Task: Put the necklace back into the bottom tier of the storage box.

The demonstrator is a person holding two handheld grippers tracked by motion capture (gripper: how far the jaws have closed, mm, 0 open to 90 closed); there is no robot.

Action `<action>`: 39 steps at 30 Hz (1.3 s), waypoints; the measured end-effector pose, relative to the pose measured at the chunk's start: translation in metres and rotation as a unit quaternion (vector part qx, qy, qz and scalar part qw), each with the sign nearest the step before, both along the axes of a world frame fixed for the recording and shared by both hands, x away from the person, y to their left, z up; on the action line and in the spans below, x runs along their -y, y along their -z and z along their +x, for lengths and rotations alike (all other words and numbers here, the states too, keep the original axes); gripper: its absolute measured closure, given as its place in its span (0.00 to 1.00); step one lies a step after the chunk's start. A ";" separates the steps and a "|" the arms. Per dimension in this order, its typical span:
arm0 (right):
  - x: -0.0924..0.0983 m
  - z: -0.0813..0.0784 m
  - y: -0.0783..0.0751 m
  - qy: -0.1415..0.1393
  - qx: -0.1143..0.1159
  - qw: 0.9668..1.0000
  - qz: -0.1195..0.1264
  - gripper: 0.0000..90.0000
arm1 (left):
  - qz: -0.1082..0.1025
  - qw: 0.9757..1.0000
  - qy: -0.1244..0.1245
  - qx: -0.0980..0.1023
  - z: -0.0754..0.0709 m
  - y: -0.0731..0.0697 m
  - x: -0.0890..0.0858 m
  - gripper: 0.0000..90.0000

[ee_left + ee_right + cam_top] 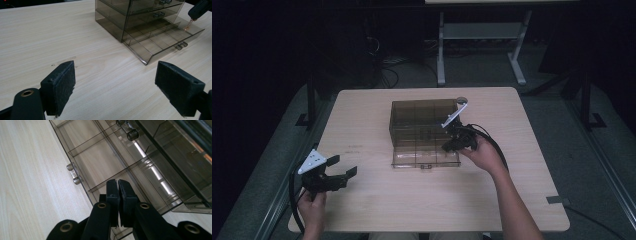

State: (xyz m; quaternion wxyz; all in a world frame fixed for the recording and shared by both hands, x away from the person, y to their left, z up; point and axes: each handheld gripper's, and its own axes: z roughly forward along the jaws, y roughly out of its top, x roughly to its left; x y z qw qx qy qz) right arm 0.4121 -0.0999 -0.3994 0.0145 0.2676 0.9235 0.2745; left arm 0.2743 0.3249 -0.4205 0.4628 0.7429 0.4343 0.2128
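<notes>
While the right gripper (451,145) hangs over the right end of the pulled-out bottom drawer (426,156), its jaws are clenched together with nothing visible between them, their tips pointing down into the drawer's rightmost compartment. In the left gripper view a thin pinkish sliver shows just under that gripper's tip, too small to identify. The drawer belongs to a smoky, see-through plastic drawer cabinet (422,117) that stands near the middle of the light wooden desk (377,200), with its upper drawers pushed in. The open drawer is split by clear dividers into compartments and carries a small handle (73,174) at the middle of its front wall. The left gripper (343,166) rests low at the desk's near left corner, well apart from the cabinet, its jaws spread wide and released.
</notes>
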 end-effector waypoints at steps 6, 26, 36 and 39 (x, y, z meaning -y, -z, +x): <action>0.000 0.000 0.006 0.002 -0.002 1.000 -0.001 0.96 | 0.002 1.000 0.001 0.000 0.000 0.000 0.000 0.18; -0.001 0.002 0.029 0.004 -0.020 1.000 -0.020 0.96 | 0.005 1.000 0.002 -0.001 0.000 0.000 0.001 0.18; -0.001 0.003 0.031 0.008 -0.022 1.000 -0.019 0.93 | 0.002 1.000 0.002 0.000 0.001 0.000 0.001 0.18; -0.001 0.003 0.031 0.007 -0.022 1.000 -0.019 0.92 | 0.003 1.000 0.002 0.000 0.001 0.000 0.001 0.18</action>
